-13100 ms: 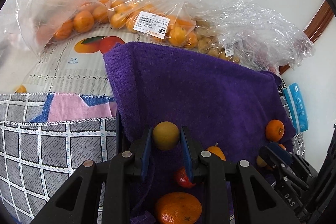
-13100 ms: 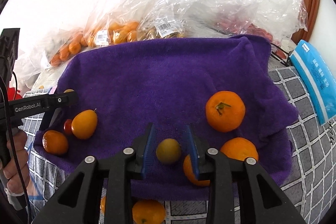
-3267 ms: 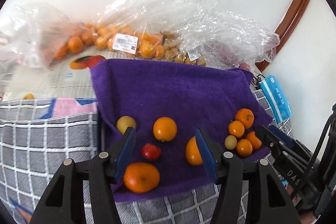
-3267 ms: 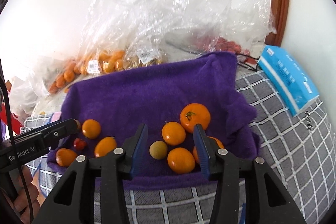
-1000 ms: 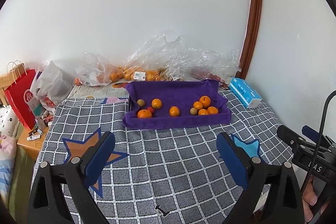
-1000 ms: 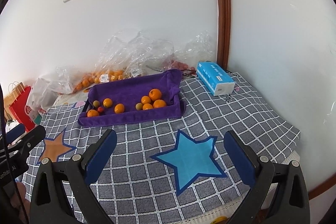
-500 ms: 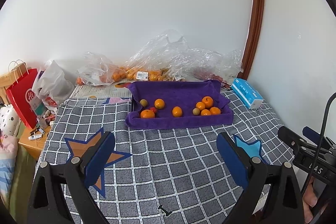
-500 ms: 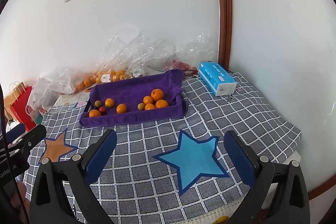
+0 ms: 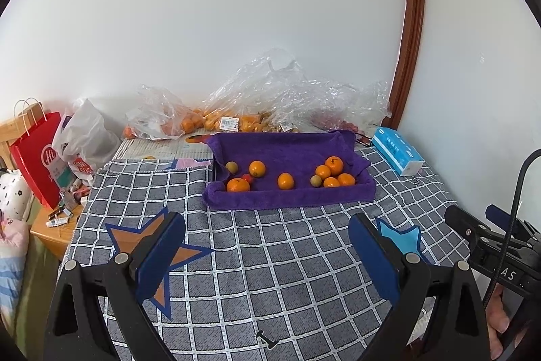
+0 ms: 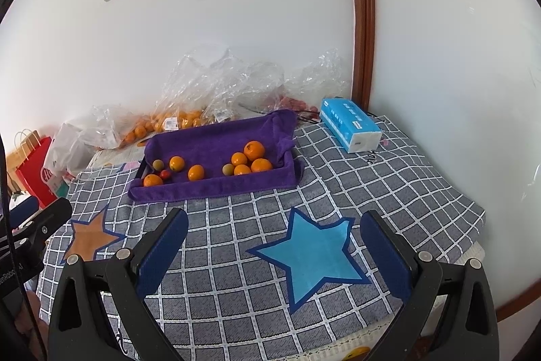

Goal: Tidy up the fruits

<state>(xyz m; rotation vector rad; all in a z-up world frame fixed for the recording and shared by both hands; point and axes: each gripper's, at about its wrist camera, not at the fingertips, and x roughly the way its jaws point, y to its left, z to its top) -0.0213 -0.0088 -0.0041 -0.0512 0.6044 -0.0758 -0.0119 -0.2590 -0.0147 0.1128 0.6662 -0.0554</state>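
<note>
A tray lined with a purple towel (image 9: pixel 290 195) (image 10: pixel 216 186) sits on the checked bed cover, far ahead of both grippers. On its left lie a large orange (image 9: pixel 238 184), a small red fruit (image 9: pixel 248 178), a yellow-green fruit (image 9: pixel 231 166) and an orange (image 9: pixel 257 168). One orange (image 9: pixel 285 181) lies in the middle. On the right several oranges (image 9: pixel 334 165) cluster with another yellow-green fruit (image 9: pixel 315 180). My left gripper (image 9: pixel 267 225) is wide open and empty. My right gripper (image 10: pixel 274 222) is wide open and empty.
Clear plastic bags of oranges (image 9: pixel 209 120) lie against the wall behind the tray. A blue tissue pack (image 9: pixel 397 151) (image 10: pixel 350 124) lies right of the tray. A red paper bag (image 9: pixel 37 154) and a white bag (image 9: pixel 84 141) stand at the left.
Over 13 seconds both grippers let go of their yellow-green fruits on the towel, opened wide and pulled far back. In the last second the view barely shifts.
</note>
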